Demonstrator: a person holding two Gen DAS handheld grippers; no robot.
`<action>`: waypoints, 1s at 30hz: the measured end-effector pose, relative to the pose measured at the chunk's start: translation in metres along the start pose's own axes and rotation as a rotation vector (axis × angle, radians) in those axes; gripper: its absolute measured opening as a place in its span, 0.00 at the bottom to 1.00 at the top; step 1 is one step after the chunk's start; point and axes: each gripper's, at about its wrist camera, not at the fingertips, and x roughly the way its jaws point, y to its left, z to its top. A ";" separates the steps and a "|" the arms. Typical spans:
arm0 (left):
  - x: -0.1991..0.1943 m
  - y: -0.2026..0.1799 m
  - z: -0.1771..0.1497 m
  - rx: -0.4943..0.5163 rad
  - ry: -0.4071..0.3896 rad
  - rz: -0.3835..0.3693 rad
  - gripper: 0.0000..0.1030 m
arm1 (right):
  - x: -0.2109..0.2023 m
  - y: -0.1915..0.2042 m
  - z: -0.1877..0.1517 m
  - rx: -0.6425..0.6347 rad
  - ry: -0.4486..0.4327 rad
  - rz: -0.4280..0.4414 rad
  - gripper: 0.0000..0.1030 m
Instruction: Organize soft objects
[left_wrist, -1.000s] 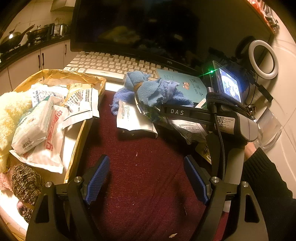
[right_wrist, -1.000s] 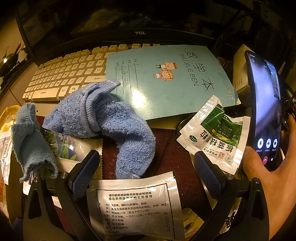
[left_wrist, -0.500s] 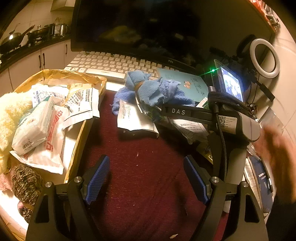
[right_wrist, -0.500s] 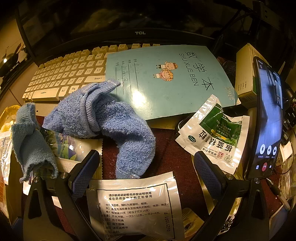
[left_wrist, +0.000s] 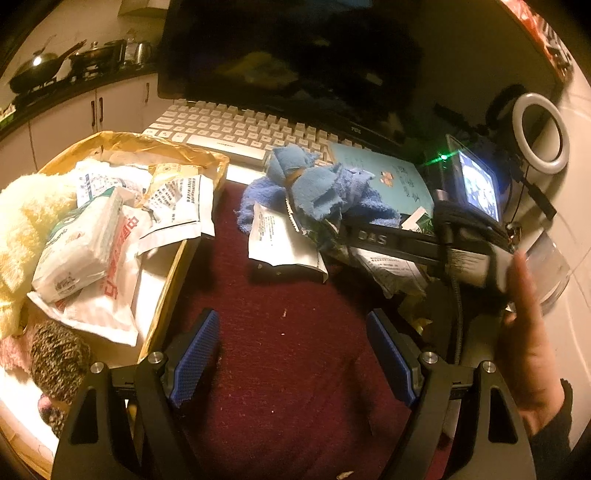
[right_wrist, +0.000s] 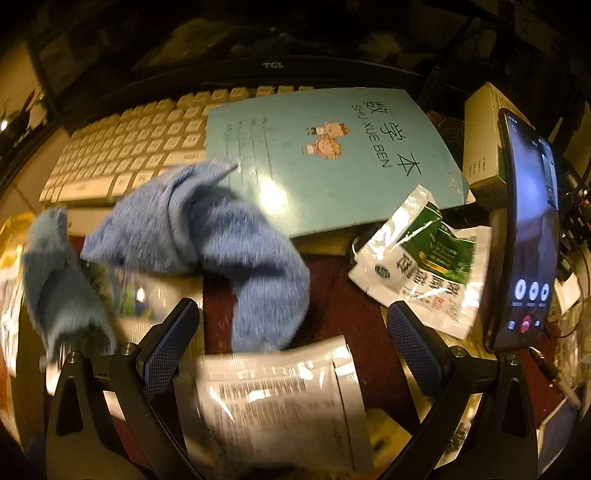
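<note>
A hand (left_wrist: 528, 328) has reached in; blue towel (right_wrist: 221, 236) lies just beyond the spread right claw (right_wrist: 291, 347).

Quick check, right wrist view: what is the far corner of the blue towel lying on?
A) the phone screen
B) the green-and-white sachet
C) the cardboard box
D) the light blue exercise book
D: the blue towel's far corner overlaps the near left edge of the light blue exercise book, while the green-and-white sachet and the phone sit clear of it to the right.
</note>
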 end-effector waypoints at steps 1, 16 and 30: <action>-0.004 -0.002 0.000 0.004 -0.008 -0.003 0.80 | 0.000 -0.002 0.002 -0.029 0.046 0.027 0.99; -0.060 0.008 0.030 -0.010 -0.109 0.031 0.80 | -0.100 -0.014 -0.045 -0.033 -0.135 0.592 0.99; -0.072 0.038 0.029 -0.043 -0.123 0.220 0.80 | -0.103 -0.006 -0.060 0.200 -0.158 0.784 0.99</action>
